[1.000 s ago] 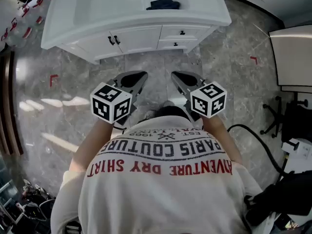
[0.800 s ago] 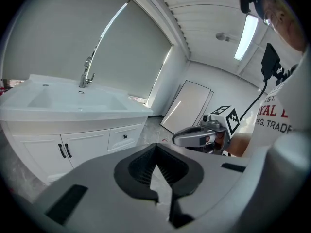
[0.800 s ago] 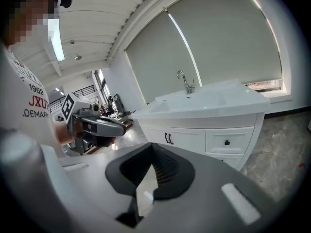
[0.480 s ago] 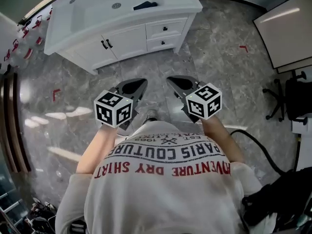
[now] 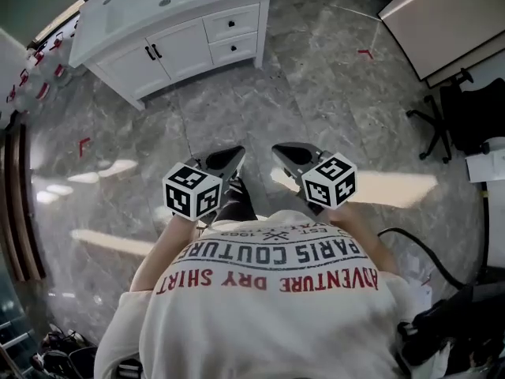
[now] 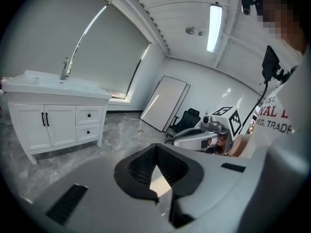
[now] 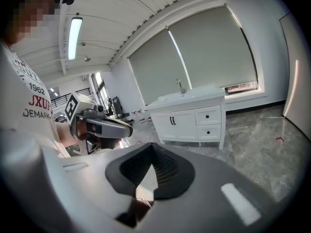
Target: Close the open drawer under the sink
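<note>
Well back from the vanity [image 5: 177, 46], whose drawers [image 5: 231, 24] sit flush, left gripper [image 5: 235, 155] and right gripper [image 5: 279, 149] hang with jaws together, empty.

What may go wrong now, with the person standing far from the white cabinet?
1. A black cable lies on the glossy grey marble floor by the person's right side; a step there may catch it.
2. The two small drawers of the white sink cabinet look flush, and the left tool and right tool are shut and empty, so a push seems needless.
</note>
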`<state>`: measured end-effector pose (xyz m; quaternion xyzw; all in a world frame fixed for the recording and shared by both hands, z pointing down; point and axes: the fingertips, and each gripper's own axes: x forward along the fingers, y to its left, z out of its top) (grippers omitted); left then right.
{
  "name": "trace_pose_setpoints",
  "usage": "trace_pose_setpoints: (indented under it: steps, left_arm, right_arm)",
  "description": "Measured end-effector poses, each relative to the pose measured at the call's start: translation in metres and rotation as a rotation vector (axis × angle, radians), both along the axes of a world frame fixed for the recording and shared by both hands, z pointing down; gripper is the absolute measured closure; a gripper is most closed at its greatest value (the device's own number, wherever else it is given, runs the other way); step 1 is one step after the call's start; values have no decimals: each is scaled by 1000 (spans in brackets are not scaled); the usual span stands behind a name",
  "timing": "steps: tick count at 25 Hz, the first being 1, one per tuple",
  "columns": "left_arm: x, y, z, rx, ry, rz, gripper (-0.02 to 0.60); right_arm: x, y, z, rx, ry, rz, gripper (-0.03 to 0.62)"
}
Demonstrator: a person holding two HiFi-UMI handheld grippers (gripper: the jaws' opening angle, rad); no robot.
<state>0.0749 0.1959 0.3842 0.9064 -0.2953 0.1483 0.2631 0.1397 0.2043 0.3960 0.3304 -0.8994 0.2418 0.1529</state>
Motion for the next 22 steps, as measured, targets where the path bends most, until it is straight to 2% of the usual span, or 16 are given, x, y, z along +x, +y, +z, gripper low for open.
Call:
trace_pose_setpoints:
  steps: [3, 9, 13, 22]
  left_arm:
    - [3, 47, -16, 18, -9, 1, 581]
    - [4, 100, -22, 23, -8, -13, 581]
    - [3, 119, -25, 38, -9, -20, 581]
    - [-4, 138, -35, 62, -9, -26, 581]
  right_arm:
    - [2, 48, -16, 16, -18, -7, 592]
    - [1, 101, -29, 47, -28, -19, 593]
    - [2, 118, -33, 50, -48, -10, 594]
    - [-2, 138, -39, 86, -6, -18, 594]
